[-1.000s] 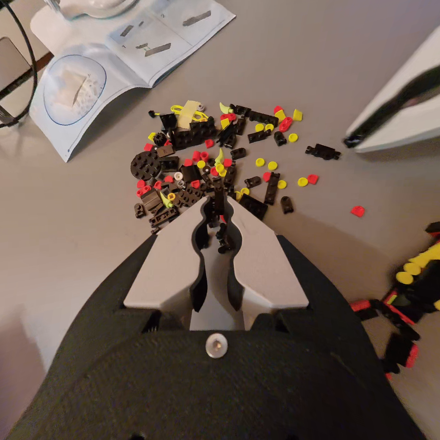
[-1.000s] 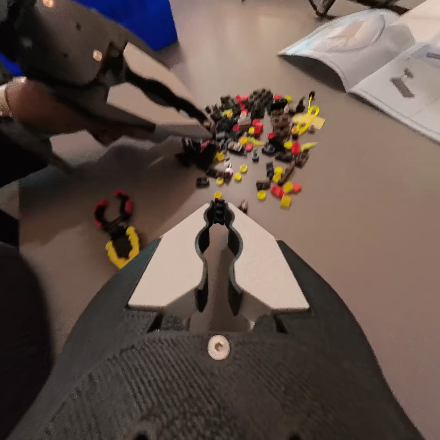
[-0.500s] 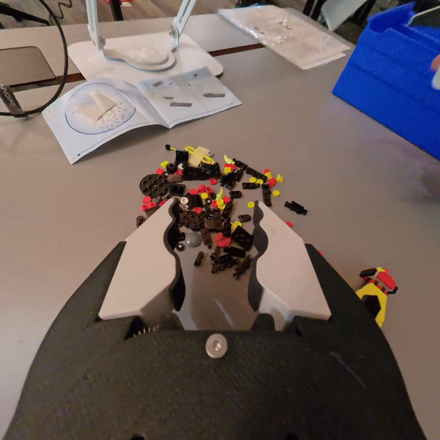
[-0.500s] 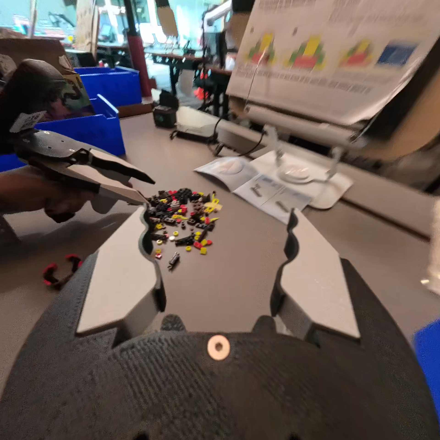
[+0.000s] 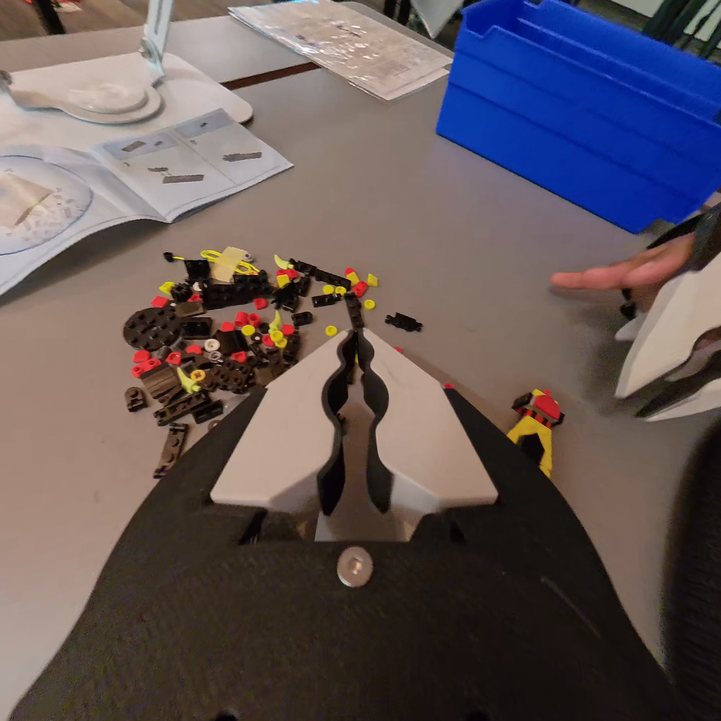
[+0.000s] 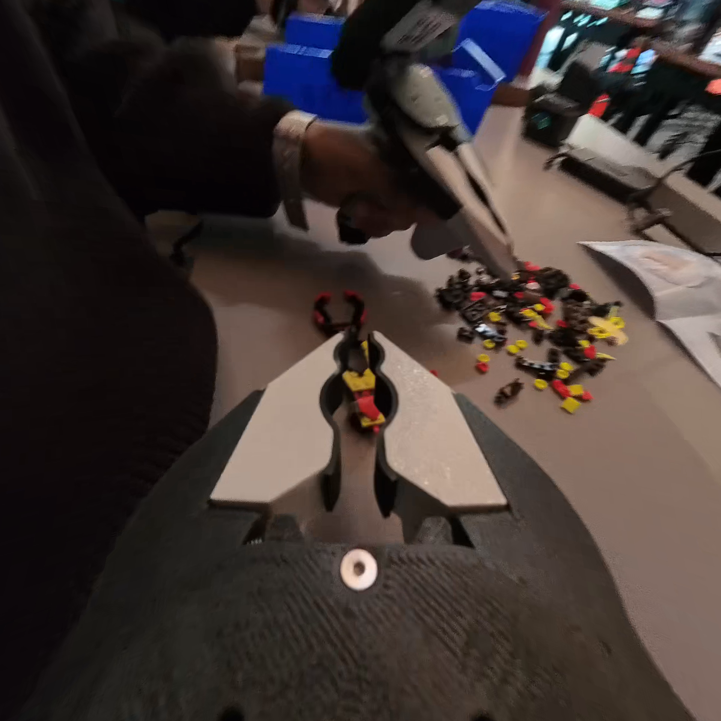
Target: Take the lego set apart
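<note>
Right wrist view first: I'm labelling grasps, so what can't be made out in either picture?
Right wrist view: motion blur; whether the right tongs grip the lego model or hover above it.
Left wrist view: the left tongs meet at the tips; any piece pinched there is too small to tell.

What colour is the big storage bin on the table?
The bin is blue, seen best in the left wrist view.

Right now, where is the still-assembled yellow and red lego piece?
In the left wrist view the yellow and red lego piece lies on the grey table, right of the left claw, apart from the loose brick pile. The right claw sits over it.
</note>
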Demonstrator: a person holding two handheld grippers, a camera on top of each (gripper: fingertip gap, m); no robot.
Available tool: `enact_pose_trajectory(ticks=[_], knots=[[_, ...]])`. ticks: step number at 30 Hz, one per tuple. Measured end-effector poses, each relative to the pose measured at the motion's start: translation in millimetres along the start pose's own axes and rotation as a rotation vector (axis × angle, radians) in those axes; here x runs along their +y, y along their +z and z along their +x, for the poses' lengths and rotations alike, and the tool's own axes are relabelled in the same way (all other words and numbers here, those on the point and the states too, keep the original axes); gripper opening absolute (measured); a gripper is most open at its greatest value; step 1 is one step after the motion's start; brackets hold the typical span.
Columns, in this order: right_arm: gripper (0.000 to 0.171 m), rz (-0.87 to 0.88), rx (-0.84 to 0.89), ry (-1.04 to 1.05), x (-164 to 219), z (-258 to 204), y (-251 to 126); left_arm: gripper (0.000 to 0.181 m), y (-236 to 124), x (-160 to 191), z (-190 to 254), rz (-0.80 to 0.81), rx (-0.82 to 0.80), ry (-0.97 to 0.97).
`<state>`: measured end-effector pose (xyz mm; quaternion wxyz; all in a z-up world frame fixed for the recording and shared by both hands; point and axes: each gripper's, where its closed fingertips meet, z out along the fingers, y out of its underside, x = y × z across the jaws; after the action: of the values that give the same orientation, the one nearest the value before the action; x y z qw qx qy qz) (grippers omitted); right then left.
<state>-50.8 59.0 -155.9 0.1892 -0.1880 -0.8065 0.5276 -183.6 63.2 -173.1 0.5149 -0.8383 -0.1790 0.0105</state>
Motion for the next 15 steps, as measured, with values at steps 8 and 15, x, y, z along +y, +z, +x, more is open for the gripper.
enact_pose_trajectory(ticks=[8, 15], knots=[[0.066, -0.207, 0.054, -0.075, 31, 2, 39, 0.0, 5, 9, 20, -0.052, 0.096, 0.049], [0.03, -0.315, -0.012, 0.124, 53, 2, 32, 0.0, 6, 13, 29, -0.07, 0.114, 0.115]])
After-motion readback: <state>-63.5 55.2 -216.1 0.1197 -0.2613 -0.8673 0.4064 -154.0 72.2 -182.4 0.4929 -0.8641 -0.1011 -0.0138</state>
